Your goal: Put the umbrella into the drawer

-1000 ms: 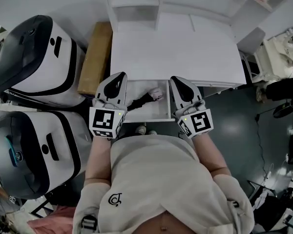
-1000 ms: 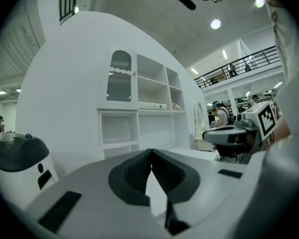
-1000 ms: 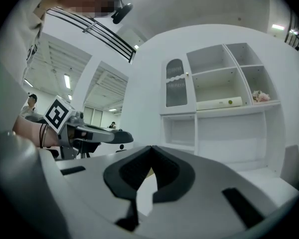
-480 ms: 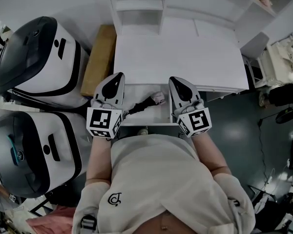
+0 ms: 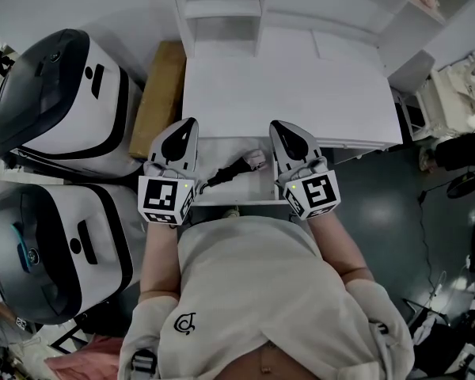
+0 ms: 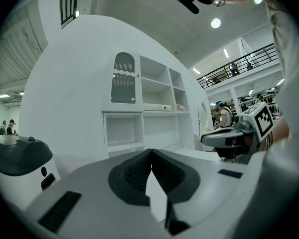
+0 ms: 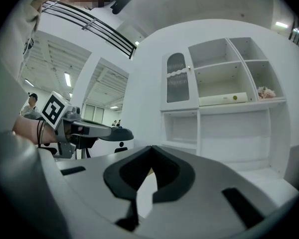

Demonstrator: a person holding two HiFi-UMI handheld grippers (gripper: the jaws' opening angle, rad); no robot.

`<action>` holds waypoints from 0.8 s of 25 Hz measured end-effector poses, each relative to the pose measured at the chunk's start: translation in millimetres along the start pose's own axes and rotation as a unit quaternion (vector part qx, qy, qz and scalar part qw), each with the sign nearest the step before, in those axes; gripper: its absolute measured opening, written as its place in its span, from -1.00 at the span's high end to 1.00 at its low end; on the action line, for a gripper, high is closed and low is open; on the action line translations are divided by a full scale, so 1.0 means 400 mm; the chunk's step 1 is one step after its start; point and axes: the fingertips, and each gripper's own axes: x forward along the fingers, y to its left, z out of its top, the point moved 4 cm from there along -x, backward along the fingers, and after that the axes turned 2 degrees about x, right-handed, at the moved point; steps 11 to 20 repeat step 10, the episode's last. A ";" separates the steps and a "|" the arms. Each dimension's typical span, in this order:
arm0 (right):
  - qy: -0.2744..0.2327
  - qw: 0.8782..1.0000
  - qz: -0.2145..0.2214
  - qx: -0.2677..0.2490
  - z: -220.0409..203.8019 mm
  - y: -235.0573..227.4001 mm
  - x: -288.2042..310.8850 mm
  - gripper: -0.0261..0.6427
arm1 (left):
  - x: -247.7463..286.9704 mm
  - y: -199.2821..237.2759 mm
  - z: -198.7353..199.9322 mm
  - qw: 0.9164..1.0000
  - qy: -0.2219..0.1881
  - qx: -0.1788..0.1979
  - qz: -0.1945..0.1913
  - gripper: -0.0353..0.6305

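The black folded umbrella, with a pale handle at its right end, lies slanted inside the open white drawer under the front edge of the white desk. My left gripper is held level over the drawer's left side and is shut on nothing. My right gripper is level over the drawer's right side, also shut and empty. The umbrella lies between the two, touching neither. In the left gripper view the left gripper shows its tips meeting. The right gripper view shows the right gripper the same.
Two large white and black machines stand at the left. A brown cardboard box lies between them and the desk. White shelves rise at the desk's back. Dark floor with cables spreads on the right.
Both grippers have edged slightly toward the desk. The umbrella stays in the same place in the drawer.
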 end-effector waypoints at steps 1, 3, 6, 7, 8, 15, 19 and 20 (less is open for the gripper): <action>0.000 1.000 0.000 0.003 -0.002 0.001 0.001 0.91 | 0.001 -0.001 -0.002 1.000 0.000 -0.001 -0.001 0.85; 0.002 1.000 0.001 0.003 -0.002 0.002 0.001 0.91 | 0.003 -0.003 -0.006 1.000 0.001 -0.006 -0.003 0.85; 0.008 1.000 0.001 0.006 -0.009 -0.004 -0.002 0.91 | 0.011 -0.003 -0.008 1.000 0.001 -0.021 -0.007 0.85; 0.010 1.000 0.001 0.007 -0.013 -0.005 -0.003 0.91 | 0.013 -0.003 -0.009 1.000 0.002 -0.025 -0.009 0.85; 0.013 1.000 0.001 0.009 -0.017 -0.006 -0.004 0.91 | 0.013 -0.002 -0.009 1.000 0.002 -0.027 -0.009 0.85; 0.017 1.000 0.000 0.010 -0.023 -0.006 -0.006 0.91 | 0.014 -0.001 -0.009 1.000 0.003 -0.029 -0.009 0.85; 0.017 1.000 0.000 0.010 -0.023 -0.006 -0.006 0.91 | 0.014 -0.001 -0.009 1.000 0.003 -0.029 -0.009 0.85; 0.017 1.000 0.000 0.010 -0.023 -0.006 -0.006 0.91 | 0.014 -0.001 -0.009 1.000 0.003 -0.029 -0.009 0.85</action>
